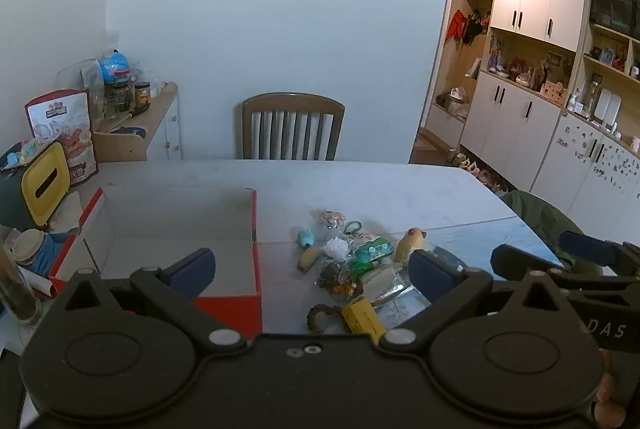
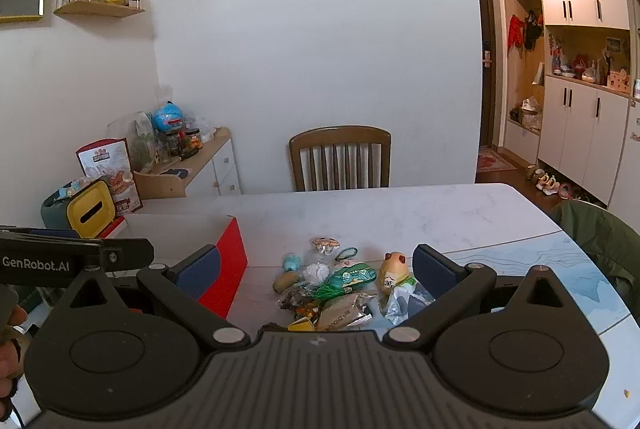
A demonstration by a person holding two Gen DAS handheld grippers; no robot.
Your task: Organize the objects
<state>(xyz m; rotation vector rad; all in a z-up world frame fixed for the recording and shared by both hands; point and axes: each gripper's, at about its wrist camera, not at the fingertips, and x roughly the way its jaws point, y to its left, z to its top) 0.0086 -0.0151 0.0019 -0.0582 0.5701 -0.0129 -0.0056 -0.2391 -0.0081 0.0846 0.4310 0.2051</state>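
Spread left claw (image 1: 312,269) fronts seemingly empty box (image 1: 176,229).

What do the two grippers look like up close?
Both are matte black plastic with round pivot discs, silver screws and angled linkages ending in blue-padded fingers. The left gripper has a smooth body; white lettering marks its side in the right view. The right gripper has a ribbed body.
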